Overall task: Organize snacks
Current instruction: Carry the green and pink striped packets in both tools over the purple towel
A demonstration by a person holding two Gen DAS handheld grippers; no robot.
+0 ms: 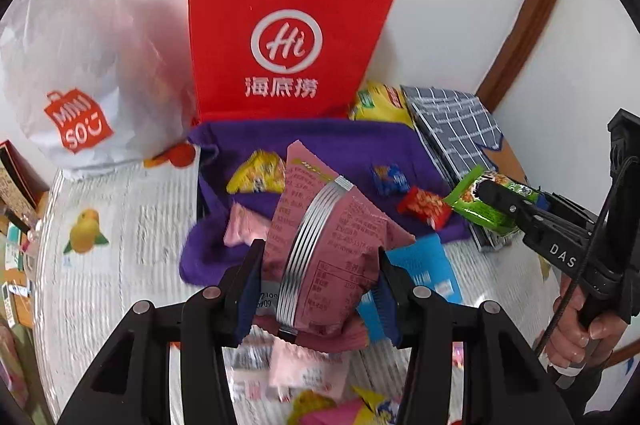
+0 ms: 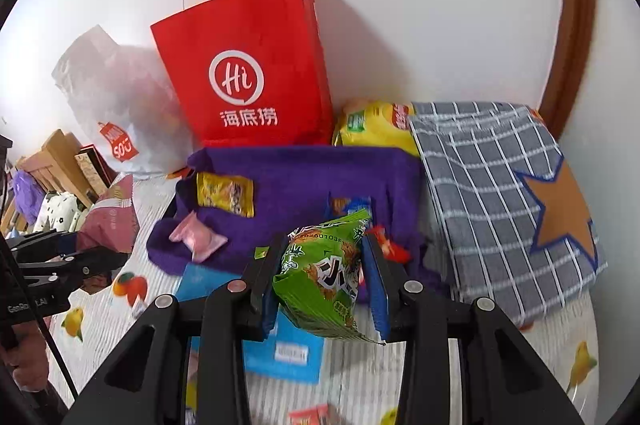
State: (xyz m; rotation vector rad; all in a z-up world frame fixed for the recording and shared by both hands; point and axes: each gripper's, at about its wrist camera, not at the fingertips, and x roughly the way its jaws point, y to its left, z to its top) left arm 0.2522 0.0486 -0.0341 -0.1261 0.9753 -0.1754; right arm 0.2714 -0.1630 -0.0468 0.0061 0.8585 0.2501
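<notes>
Pink packet [image 1: 320, 249] hiding left claw's [image 1: 318, 289] gap

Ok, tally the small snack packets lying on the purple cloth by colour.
Yellow foil packet: 1
Pink plastic packet: 1
Blue wrapped packet: 1
Red wrapped packet: 1
Total on the purple cloth: 4
</notes>
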